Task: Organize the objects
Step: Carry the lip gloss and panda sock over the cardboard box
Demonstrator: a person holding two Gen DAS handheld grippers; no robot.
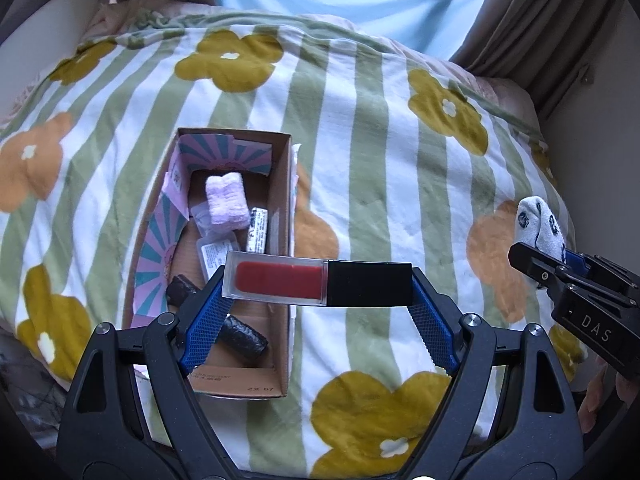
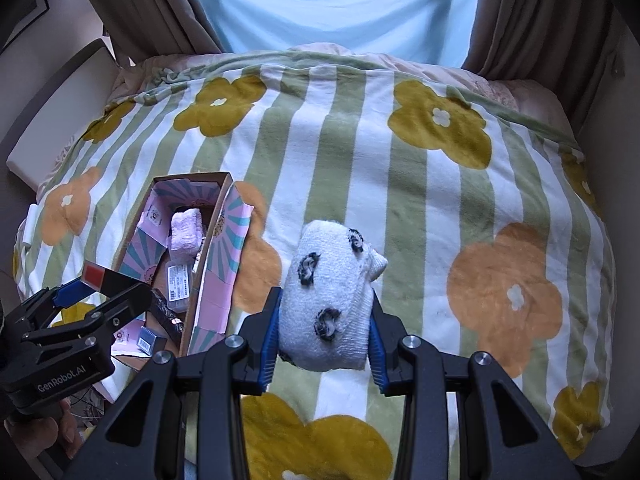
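My left gripper point(image 1: 318, 286) is shut on a red lip gloss tube point(image 1: 280, 282) with a black cap, held crosswise by its two ends above the near right part of the cardboard box point(image 1: 282, 216). The box lies on the bed and holds a lilac rolled towel point(image 1: 226, 200), a white tube point(image 1: 257, 230), small packets and dark rolls point(image 1: 244, 338). My right gripper point(image 2: 326, 334) is shut on a rolled white sock point(image 2: 330, 300) with dark spots, held above the blanket to the right of the box point(image 2: 208, 280). The sock point(image 1: 538, 224) and right gripper point(image 1: 560, 266) show at the right edge of the left wrist view.
A striped green and white blanket point(image 2: 360, 160) with yellow and orange flowers covers the bed. Curtains point(image 2: 140, 4) and a bright window stand behind it. A pale board point(image 2: 60, 112) leans at the left. A hand point(image 2: 48, 432) grips the left gripper's handle.
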